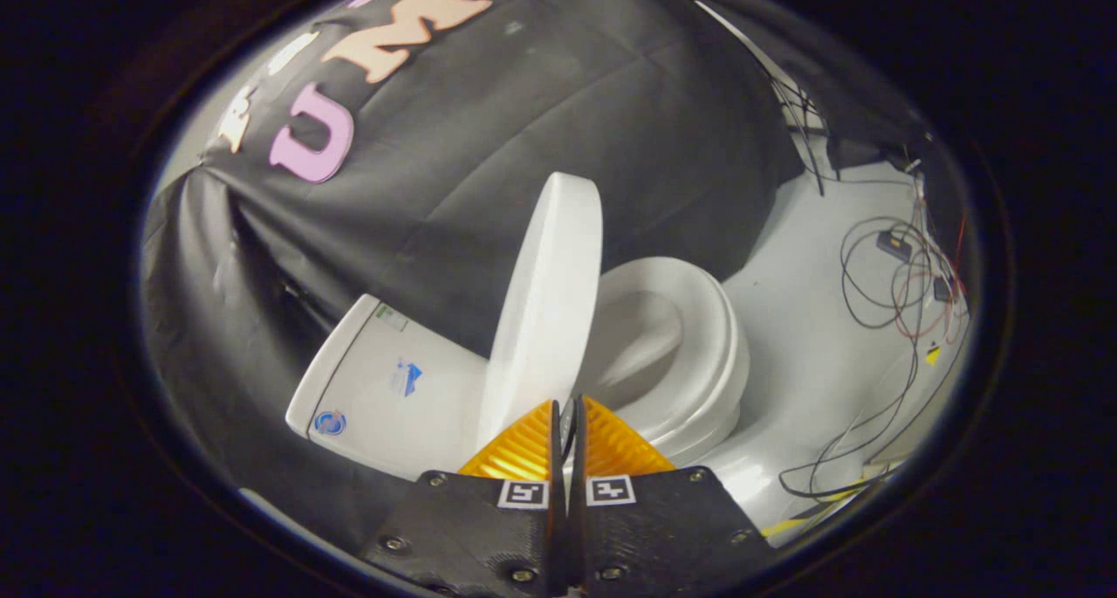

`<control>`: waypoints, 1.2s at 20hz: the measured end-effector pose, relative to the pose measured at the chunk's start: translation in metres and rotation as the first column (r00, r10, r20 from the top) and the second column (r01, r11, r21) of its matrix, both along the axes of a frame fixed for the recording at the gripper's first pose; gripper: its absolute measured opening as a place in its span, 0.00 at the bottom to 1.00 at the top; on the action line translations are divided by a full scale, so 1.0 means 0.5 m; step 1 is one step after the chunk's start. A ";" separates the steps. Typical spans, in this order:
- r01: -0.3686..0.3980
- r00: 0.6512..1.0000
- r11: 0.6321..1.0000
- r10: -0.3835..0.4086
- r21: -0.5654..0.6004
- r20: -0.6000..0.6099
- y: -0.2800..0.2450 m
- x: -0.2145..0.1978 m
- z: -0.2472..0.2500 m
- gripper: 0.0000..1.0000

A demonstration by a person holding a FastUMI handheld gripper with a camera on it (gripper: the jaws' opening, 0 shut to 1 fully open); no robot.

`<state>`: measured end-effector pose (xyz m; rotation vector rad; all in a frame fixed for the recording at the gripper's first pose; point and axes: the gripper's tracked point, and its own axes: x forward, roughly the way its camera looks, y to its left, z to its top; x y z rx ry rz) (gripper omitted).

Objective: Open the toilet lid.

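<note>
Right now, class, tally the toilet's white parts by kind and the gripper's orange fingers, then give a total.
Raised toilet lid: 1
Toilet seat: 1
Toilet tank: 1
Orange fingers, closed together just below the lid's edge: 2
Total: 5

Whether the gripper pinches the lid's edge is unclear.

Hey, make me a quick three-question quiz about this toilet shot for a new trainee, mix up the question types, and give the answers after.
1. True or false: the toilet lid lies flat on the seat.
2. The gripper fingers are: A) wide apart, B) nearly together at the lid's edge, C) resting on the tank.
3. Fill in: loose ____ lie on the floor beyond the bowl.

Key
1. False: it is raised, near upright.
2. B
3. cables
</note>
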<state>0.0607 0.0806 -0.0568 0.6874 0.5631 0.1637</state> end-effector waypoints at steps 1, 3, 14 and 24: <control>0.000 1.000 1.000 0.000 -0.005 0.013 0.006 -0.004 0.011 0.01; -0.006 0.999 1.000 0.007 -0.019 0.034 0.016 -0.008 0.025 0.01; -0.042 0.993 0.998 0.047 -0.049 0.110 0.066 -0.013 0.099 0.01; -0.066 0.982 0.995 0.079 -0.077 0.174 0.123 -0.018 0.162 0.02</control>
